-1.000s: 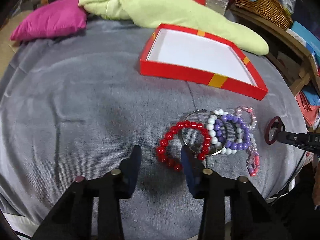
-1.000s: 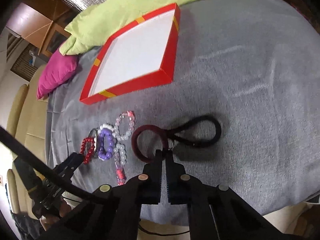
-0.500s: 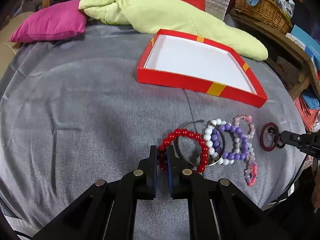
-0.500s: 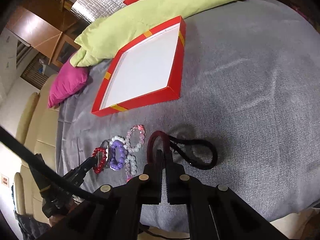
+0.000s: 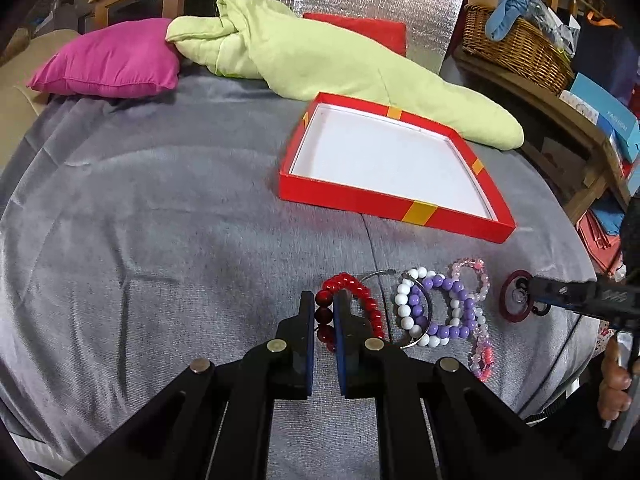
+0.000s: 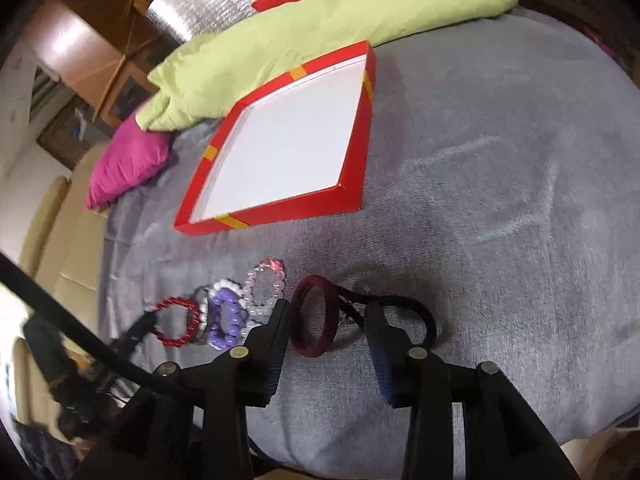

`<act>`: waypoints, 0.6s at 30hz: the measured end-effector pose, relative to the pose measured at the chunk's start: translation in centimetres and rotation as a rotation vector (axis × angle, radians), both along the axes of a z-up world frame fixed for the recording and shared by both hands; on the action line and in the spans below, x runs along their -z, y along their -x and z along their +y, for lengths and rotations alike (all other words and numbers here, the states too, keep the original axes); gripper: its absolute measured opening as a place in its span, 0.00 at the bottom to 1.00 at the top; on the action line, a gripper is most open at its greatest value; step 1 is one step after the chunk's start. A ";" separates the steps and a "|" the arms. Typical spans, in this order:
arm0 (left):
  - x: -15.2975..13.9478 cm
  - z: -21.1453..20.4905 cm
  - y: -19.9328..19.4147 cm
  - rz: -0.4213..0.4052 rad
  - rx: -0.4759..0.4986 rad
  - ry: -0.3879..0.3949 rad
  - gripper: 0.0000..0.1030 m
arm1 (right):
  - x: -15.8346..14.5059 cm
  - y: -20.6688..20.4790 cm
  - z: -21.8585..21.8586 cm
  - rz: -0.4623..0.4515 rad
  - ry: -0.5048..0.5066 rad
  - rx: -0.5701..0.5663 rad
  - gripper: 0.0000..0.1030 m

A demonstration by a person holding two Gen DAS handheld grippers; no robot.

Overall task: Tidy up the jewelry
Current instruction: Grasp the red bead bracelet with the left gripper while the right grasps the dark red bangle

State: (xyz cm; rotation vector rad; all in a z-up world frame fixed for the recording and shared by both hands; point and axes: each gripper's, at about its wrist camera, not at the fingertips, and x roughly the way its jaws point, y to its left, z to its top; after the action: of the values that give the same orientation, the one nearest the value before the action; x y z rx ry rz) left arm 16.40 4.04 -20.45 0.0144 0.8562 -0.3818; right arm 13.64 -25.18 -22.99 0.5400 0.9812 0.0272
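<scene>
My left gripper (image 5: 325, 308) is shut on the near side of a red bead bracelet (image 5: 362, 294), raised slightly off the grey cloth. Right of it lie a purple-and-white bead bracelet (image 5: 440, 308) and a pale pink bead bracelet (image 5: 476, 280). In the right wrist view my right gripper (image 6: 327, 312) has its jaws opening. A dark red bangle (image 6: 312, 320) tied to a black cord loop (image 6: 408, 308) stands between them, and the pads do not press on it. Beyond the jewelry sits a red box (image 5: 380, 200) with a bare white floor.
A light green pillow (image 5: 320, 60) and a pink cushion (image 5: 108, 60) lie behind the box. At the right stands a wooden shelf with a wicker basket (image 5: 516, 48). The grey cloth (image 5: 140, 240) drops off at its near edge. A hand (image 5: 612, 384) holds the right gripper.
The left jaws closed on the red bead bracelet and lifted it a little. The right jaws, earlier shut on the dark red bangle, have spread apart.
</scene>
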 end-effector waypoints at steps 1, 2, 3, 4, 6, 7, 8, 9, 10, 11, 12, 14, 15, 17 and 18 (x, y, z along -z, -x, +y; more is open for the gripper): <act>-0.1 0.0 0.0 -0.003 0.000 0.000 0.09 | 0.1 -0.2 0.4 0.010 0.029 -0.008 0.13; -0.2 0.0 0.0 -0.008 -0.003 0.002 0.09 | 0.3 -0.4 0.8 0.021 0.057 -0.020 0.08; -0.3 0.1 0.0 -0.013 -0.006 0.004 0.09 | 0.4 -0.4 1.0 0.025 0.082 -0.023 0.07; -0.5 0.2 0.0 -0.018 -0.008 0.007 0.09 | 0.3 -0.3 1.2 0.019 0.104 -0.021 0.07; -0.9 0.3 0.1 -0.036 -0.013 0.020 0.09 | -0.5 0.3 1.1 -0.027 0.126 -0.018 0.07; -1.2 0.4 0.1 -0.050 -0.014 0.028 0.09 | -1.0 0.6 1.0 -0.056 0.125 -0.018 0.07; -1.5 0.3 0.2 -0.062 -0.012 0.034 0.09 | -1.6 0.9 0.9 -0.087 0.121 -0.018 0.07; -1.7 0.3 0.2 -0.074 -0.009 0.037 0.09 | -2.1 1.3 0.8 -0.110 0.107 -0.021 0.07; -1.9 0.1 0.2 -0.080 -0.008 0.037 0.09 | -2.4 1.5 0.7 -0.126 0.098 -0.022 0.07; -1.9 0.1 0.1 -0.080 -0.008 0.035 0.09 | -2.7 1.7 0.5 -0.141 0.091 -0.018 0.07; -1.9 0.0 0.0 -0.078 -0.010 0.034 0.09 | -2.9 1.6 0.4 -0.146 0.085 -0.012 0.07; -1.8 0.2 -0.2 -0.073 -0.021 0.042 0.09 | -3.1 1.9 -0.1 -0.159 0.066 0.004 0.07; -1.8 0.2 -0.2 -0.077 -0.024 0.043 0.09 | -3.3 1.9 -0.4 -0.168 0.055 0.012 0.07; -2.0 0.2 -0.1 -0.088 -0.023 0.039 0.09 | -3.6 2.2 -0.9 -0.184 0.044 0.031 0.07; -2.1 0.3 -0.2 -0.091 -0.021 0.042 0.09 | -3.7 2.1 -0.9 -0.186 0.040 0.037 0.07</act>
State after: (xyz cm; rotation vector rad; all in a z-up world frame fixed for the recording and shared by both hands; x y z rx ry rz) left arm 16.57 4.29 -18.35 -0.0162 0.7581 -0.3769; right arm 11.53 -26.08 -19.32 0.5092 0.7890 0.0243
